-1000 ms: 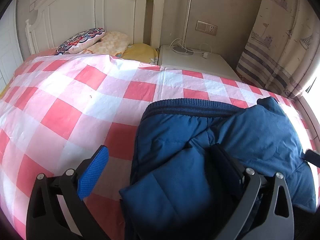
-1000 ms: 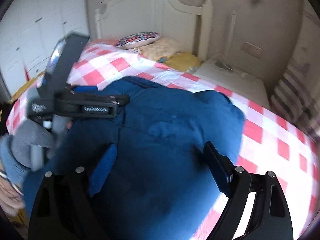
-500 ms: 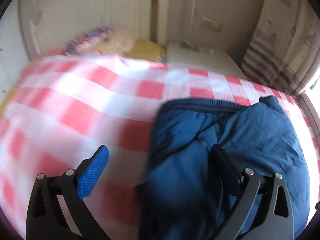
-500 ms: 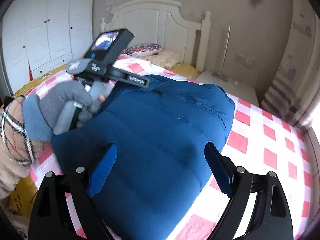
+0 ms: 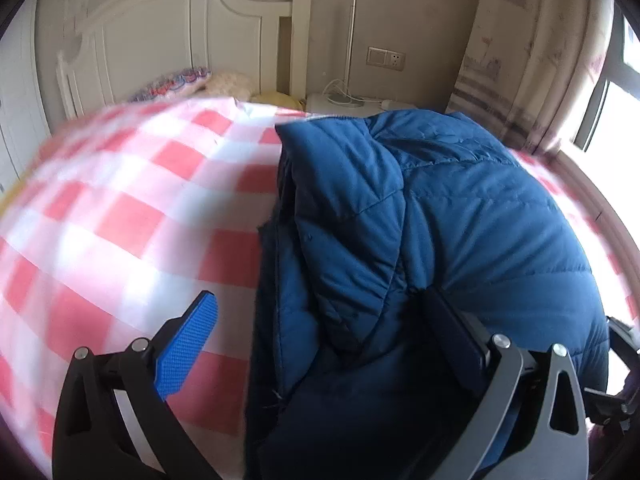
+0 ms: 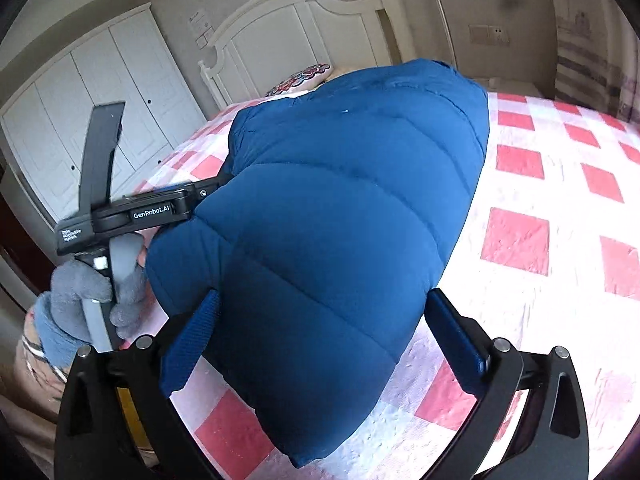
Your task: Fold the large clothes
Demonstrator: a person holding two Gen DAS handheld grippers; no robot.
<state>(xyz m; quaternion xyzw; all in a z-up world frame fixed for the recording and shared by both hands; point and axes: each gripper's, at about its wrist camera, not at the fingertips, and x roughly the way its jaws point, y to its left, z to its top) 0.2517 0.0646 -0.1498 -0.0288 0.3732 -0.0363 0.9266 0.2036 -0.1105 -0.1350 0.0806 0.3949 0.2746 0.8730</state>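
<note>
A blue padded jacket (image 5: 460, 220) lies folded in a thick bundle on the pink-and-white checked bed (image 5: 120, 208). My left gripper (image 5: 320, 332) is open over the bundle's left edge. Its blue pad hangs above the sheet and its dark finger rests against the jacket's folds. From the right wrist, the jacket (image 6: 340, 208) fills the middle. My right gripper (image 6: 320, 336) straddles its near end, jaws wide and still opening, pads not pressing on it. A grey-gloved hand (image 6: 76, 292) holds the left gripper at the jacket's left side, its fingertips hidden behind the fabric.
A white headboard (image 5: 168, 40) with pillows (image 5: 180, 82) stands at the far end, and a white nightstand (image 5: 352, 102) with a thin lamp pole beside it. White wardrobes (image 6: 80, 120) line the left wall. A curtain (image 5: 532, 60) and window are at the right.
The left gripper has slid right along the bed, so the jacket now looms larger in its view. The right gripper has sunk toward the jacket's near end and its jaws have spread a little.
</note>
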